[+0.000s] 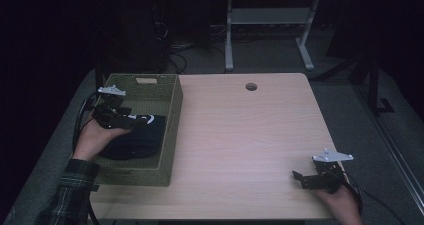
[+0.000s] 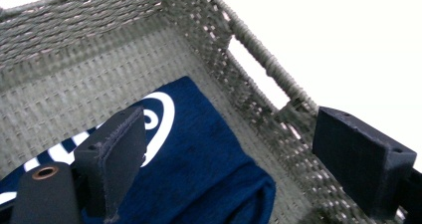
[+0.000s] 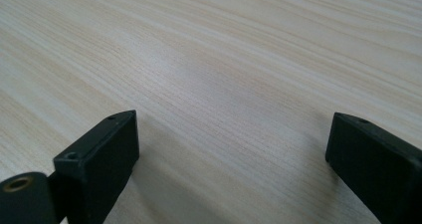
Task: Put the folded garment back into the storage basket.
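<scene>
1. High view: the left hand-held gripper [image 1: 131,121] hangs over the basket [image 1: 172,130] at the table's [image 1: 240,145] left edge; a dark blue cloth [image 1: 135,140] lies inside. The right hand-held gripper [image 1: 298,179] rests near the right front corner.
2. Left gripper view: jaws wide apart, empty, above the cloth [image 2: 199,169].
3. Right gripper view: jaws spread wide over bare table [image 3: 224,84].

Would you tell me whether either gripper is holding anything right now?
Nothing is held: the left gripper stands open above the folded navy cloth, and the right gripper is open.
</scene>
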A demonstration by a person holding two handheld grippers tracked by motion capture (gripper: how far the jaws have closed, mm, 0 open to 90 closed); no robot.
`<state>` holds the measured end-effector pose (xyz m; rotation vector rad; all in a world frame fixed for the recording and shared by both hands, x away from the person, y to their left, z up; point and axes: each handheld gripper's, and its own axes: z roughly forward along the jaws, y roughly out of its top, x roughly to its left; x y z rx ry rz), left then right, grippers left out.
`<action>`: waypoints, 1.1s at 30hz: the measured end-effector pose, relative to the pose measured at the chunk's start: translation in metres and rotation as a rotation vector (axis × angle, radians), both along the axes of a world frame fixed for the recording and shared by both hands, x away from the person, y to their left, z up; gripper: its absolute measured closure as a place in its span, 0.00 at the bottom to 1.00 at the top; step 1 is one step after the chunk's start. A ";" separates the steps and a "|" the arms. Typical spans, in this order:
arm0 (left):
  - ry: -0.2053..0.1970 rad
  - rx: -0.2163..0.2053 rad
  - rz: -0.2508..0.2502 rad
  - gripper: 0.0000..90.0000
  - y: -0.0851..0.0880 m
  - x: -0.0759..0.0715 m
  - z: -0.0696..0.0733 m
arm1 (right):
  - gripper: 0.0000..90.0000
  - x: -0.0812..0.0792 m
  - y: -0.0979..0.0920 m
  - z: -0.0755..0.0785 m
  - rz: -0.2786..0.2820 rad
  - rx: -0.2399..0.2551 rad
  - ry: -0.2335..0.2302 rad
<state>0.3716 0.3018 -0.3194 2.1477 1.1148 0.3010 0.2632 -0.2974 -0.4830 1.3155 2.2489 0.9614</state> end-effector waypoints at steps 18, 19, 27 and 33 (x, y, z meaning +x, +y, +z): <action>-0.021 -0.022 -0.098 0.15 -0.058 -0.008 0.003 | 0.07 0.000 0.000 0.000 0.000 0.000 0.000; -0.023 -0.022 -0.104 0.15 -0.062 -0.009 0.002 | 0.07 0.000 0.000 0.000 0.000 0.000 0.000; -0.036 -0.031 -0.151 0.15 -0.094 -0.015 -0.002 | 0.07 0.000 0.000 0.000 0.000 0.001 0.001; -0.031 -0.029 -0.184 0.15 -0.120 -0.021 -0.009 | 0.07 0.000 0.000 0.000 0.000 0.000 -0.001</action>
